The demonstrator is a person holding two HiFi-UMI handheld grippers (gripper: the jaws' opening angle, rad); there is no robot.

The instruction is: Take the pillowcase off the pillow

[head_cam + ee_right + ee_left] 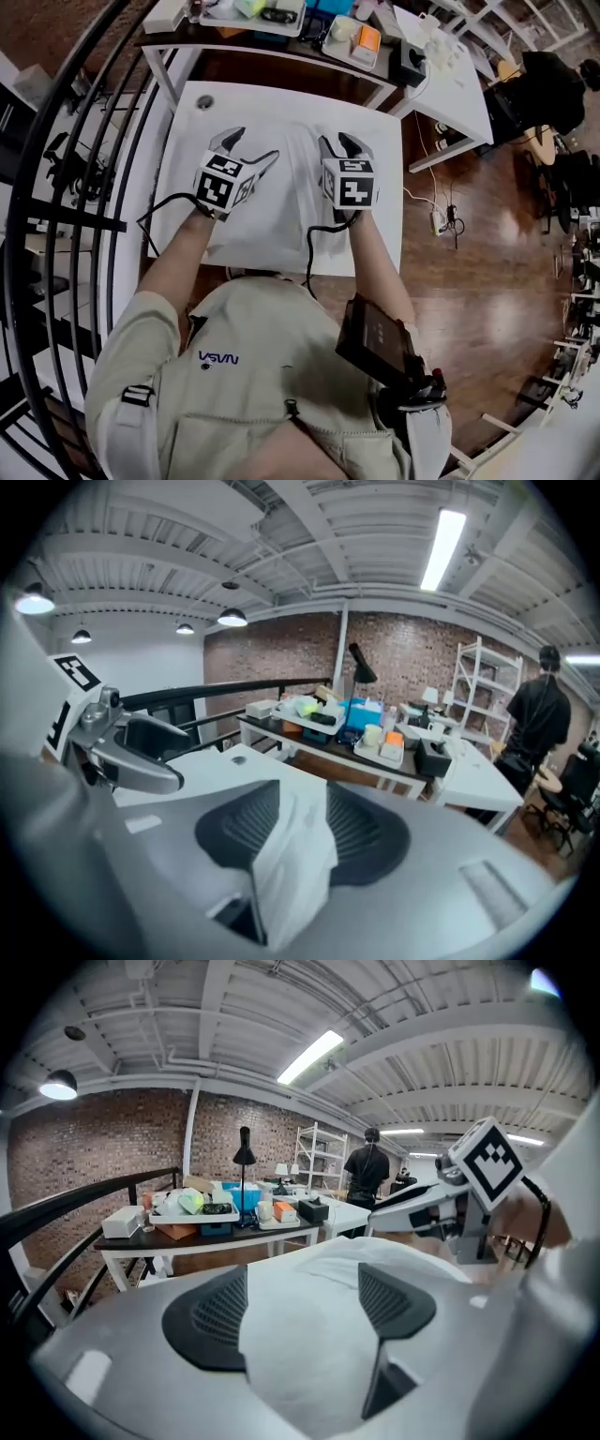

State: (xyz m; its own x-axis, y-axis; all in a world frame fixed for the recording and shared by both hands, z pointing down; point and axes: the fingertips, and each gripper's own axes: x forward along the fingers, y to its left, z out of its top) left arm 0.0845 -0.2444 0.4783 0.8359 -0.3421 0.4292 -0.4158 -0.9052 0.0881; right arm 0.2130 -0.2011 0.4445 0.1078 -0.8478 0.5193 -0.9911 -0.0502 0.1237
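The pillow is laid on the desk, directly under both claws. The left claw is held wide open over it; a pillowcase fold is seen loose between the parted jaws of the right claw.

Bright o/h strip light, fisheye edges, foreground soft

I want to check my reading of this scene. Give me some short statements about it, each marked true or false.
1. The pillow lies on a white table. True.
2. The left gripper is shut. False: its jaws stand wide apart.
3. White cloth stands between the jaws of the right gripper. True.
4. The person in black sits at this table. False: that person stands far behind, near shelves.
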